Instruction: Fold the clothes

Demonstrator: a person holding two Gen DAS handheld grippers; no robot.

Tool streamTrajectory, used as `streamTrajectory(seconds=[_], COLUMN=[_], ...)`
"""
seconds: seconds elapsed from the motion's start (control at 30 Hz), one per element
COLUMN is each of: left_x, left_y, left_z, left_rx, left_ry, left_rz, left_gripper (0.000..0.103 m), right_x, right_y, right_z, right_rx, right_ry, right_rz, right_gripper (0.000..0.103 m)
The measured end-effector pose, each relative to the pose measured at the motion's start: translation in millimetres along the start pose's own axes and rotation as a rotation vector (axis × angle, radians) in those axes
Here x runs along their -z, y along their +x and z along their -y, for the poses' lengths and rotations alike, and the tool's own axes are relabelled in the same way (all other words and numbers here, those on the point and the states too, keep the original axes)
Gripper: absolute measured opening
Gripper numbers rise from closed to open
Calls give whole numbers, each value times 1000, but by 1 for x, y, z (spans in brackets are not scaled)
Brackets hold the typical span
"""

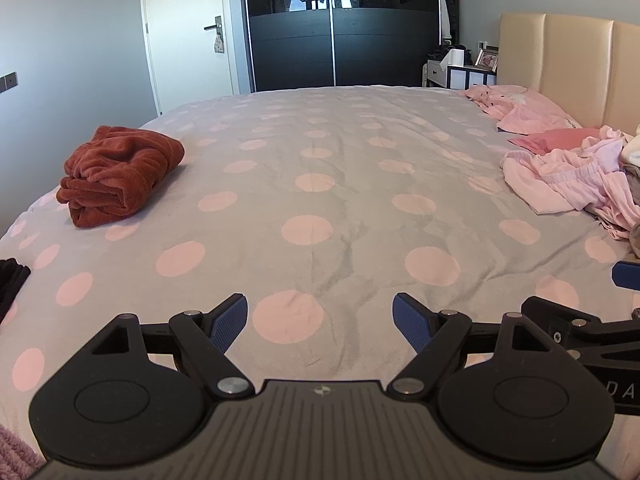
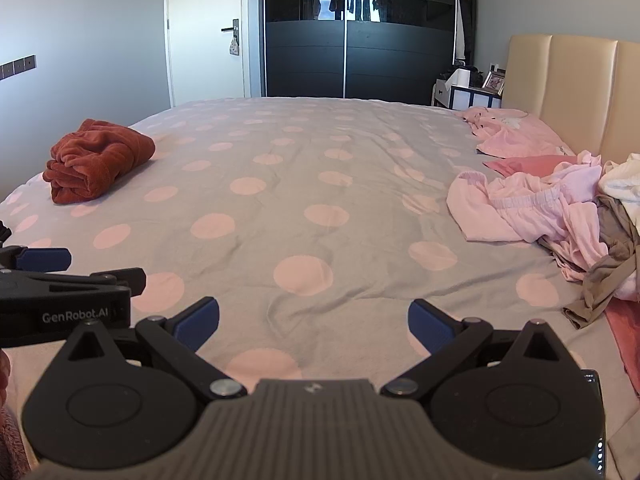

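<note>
A folded rust-red garment (image 1: pixel 120 176) lies at the left of the bed; it also shows in the right wrist view (image 2: pixel 98 166). A loose pile of pink, white and brown clothes (image 1: pixel 576 184) lies at the right by the headboard, also in the right wrist view (image 2: pixel 560 216). My left gripper (image 1: pixel 320 322) is open and empty above the polka-dot bedspread (image 1: pixel 320 184). My right gripper (image 2: pixel 314 326) is open and empty above the same bedspread (image 2: pixel 304 208). The two grippers are side by side; the right one shows in the left view (image 1: pixel 580 332), the left one in the right view (image 2: pixel 60 292).
A pink pillow (image 1: pixel 516 108) lies by the beige headboard (image 1: pixel 560 64). A dark wardrobe (image 1: pixel 340 28), a white door (image 1: pixel 188 32) and a nightstand (image 1: pixel 460 70) stand beyond the bed. A black cloth (image 1: pixel 10 284) lies at the left edge.
</note>
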State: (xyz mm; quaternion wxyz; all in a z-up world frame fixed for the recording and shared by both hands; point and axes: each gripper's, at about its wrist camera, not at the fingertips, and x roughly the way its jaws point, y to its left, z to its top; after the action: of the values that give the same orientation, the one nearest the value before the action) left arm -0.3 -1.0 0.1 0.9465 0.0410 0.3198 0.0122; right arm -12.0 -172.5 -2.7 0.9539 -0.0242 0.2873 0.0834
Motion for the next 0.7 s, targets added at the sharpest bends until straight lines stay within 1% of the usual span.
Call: streamTrajectory(seconds=[0.27, 0.33, 0.4, 0.5, 0.7], left_x=[0, -1, -3, -4, -1], left_y=[-3, -6, -5, -5, -6], left_z=[10, 8, 5, 5, 3], left_rx=[19, 15, 27, 31, 62], left_ry=[5, 5, 11, 9, -7], left_rz=[23, 31, 25, 23, 23], left_gripper=[79, 79, 79, 79, 79], right_x=[-1, -1, -3, -2, -1], right_y=[0, -2, -5, -2, 0], right_z=[4, 6, 11, 4, 5], right_rx=[-13, -11, -15, -3, 23], right_ry=[16, 22, 23, 15, 20], right_rz=[-11, -14, -14, -10, -13], right_gripper=[102, 102, 102, 102, 102])
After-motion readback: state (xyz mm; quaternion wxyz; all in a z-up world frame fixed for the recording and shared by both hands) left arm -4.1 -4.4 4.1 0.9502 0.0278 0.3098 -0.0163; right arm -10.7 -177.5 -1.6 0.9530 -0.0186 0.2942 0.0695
